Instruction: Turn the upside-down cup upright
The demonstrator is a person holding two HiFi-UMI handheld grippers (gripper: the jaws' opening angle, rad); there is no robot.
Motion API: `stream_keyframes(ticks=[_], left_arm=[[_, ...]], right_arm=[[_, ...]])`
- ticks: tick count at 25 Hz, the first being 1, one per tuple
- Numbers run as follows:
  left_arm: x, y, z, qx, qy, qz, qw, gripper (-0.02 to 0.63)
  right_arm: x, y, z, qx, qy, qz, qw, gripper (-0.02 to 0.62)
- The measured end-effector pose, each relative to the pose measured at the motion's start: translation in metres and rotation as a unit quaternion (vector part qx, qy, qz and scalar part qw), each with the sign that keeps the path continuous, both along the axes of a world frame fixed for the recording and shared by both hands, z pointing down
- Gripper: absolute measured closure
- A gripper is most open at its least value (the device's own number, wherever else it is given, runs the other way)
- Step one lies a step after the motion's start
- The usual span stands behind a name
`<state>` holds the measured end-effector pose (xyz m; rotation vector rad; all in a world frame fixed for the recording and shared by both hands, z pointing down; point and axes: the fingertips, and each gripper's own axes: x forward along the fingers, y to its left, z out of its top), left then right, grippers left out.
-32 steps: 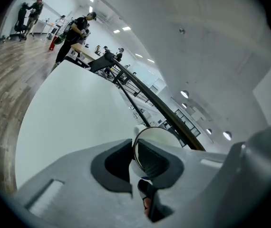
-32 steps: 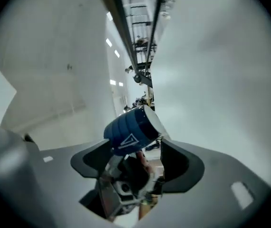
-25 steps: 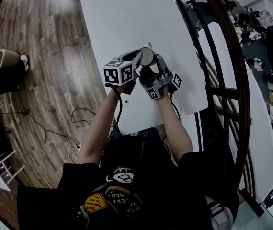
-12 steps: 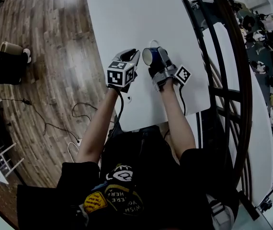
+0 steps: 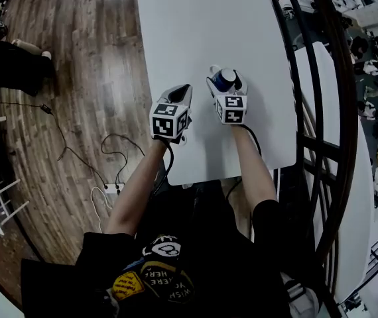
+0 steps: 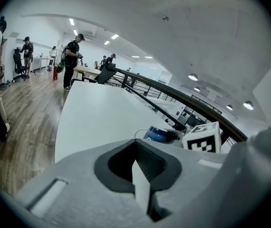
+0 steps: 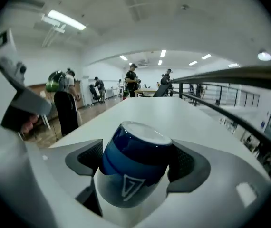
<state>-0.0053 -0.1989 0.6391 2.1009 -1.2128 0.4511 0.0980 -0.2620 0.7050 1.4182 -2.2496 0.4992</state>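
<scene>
My right gripper (image 5: 225,80) is shut on a blue cup (image 5: 226,78), whose lower part is pale with a triangle mark (image 7: 131,186). The cup (image 7: 135,151) stands roughly vertical between the dark pads (image 7: 185,164), with a pale round face on top; I cannot tell whether that face is its mouth or its base. It is low over the white table (image 5: 202,18). In the left gripper view the cup (image 6: 159,134) shows a white handle on its left. My left gripper (image 5: 180,91) sits just left of the cup, shut (image 6: 140,175) and empty.
A dark curved railing (image 5: 321,78) runs along the table's right side. Wooden floor (image 5: 76,58) with loose cables (image 5: 103,171) lies to the left. Several people (image 6: 71,56) stand far off beyond the table's far end.
The right gripper rolled the cup from lying sideways to standing and lowered it toward the table. The left gripper drew away from the cup to the left, sank, and its jaws closed.
</scene>
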Motion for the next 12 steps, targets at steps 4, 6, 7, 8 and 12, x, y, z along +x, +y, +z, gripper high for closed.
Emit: stream_keyframes(ticks=[4, 6, 7, 8, 12], left_arm=[[-0.003, 0.01, -0.006, 0.003, 0.004, -0.007, 1.0, 0.601], [-0.004, 0.011, -0.006, 0.006, 0.004, -0.011, 0.9999, 0.601], [-0.006, 0.011, -0.005, 0.007, 0.004, -0.013, 0.9999, 0.601], [-0.007, 0.011, -0.005, 0.008, 0.004, -0.015, 0.9998, 0.601], [-0.007, 0.009, -0.005, 0.011, 0.003, -0.019, 0.9998, 0.601]], right_arm=[[-0.007, 0.004, 0.002, 0.067, 0.093, -0.027, 0.993, 0.176], [-0.011, 0.01, 0.005, 0.086, 0.118, -0.04, 0.988, 0.175], [-0.014, 0.013, 0.009, 0.088, 0.128, -0.049, 0.987, 0.181], [-0.016, 0.016, 0.012, 0.085, 0.132, -0.057, 0.986, 0.19], [-0.016, 0.021, 0.012, 0.071, 0.109, -0.058, 0.99, 0.198]])
